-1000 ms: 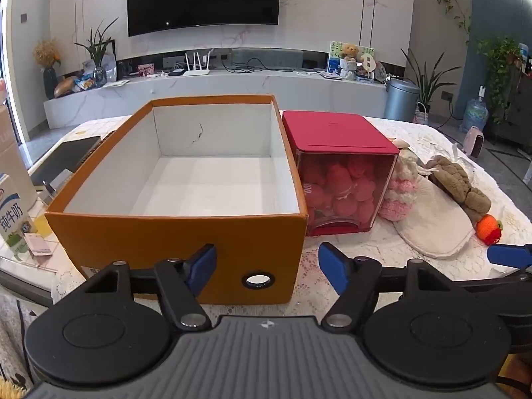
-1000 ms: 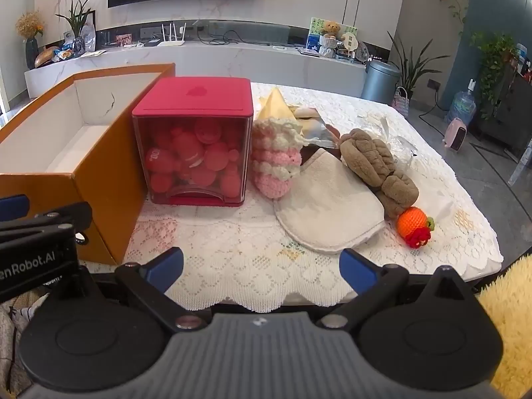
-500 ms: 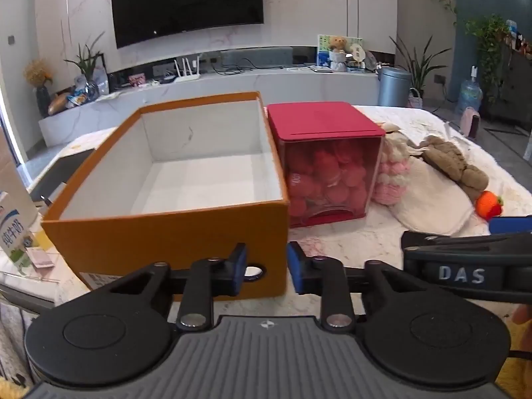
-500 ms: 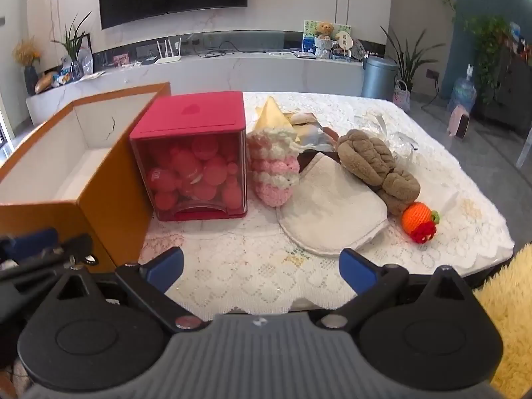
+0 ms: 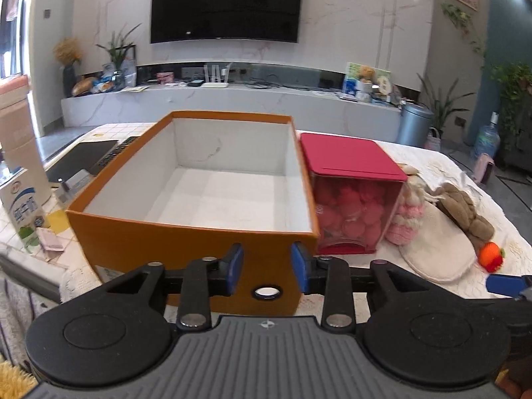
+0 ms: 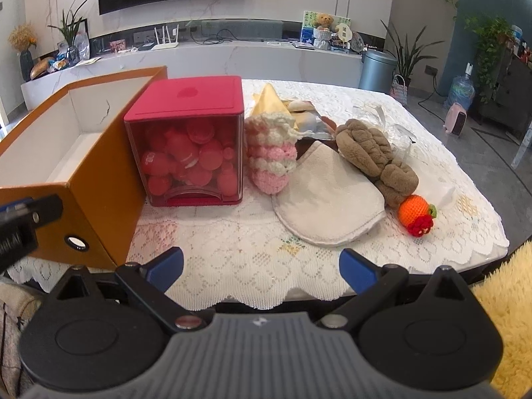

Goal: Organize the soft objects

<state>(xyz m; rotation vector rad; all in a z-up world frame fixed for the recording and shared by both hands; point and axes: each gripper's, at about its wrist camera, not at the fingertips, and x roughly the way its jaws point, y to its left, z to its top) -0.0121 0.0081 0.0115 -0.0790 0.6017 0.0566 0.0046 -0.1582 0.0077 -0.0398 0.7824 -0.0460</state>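
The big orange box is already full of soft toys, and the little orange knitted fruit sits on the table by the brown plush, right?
Not quite. The orange box is empty: the left wrist view shows only its bare white inside. The rest is right: the knitted fruit does sit on the table beside the brown plush.

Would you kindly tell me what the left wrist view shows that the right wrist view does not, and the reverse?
Only the left wrist view shows the milk carton and dark laptop left of the orange box, plus that box's whole empty floor. Only the right wrist view shows the yellow cone behind the pink crochet piece, and the yellow fluffy thing at the right edge. Both show the red container, cream cloth, brown plush and orange crochet fruit.
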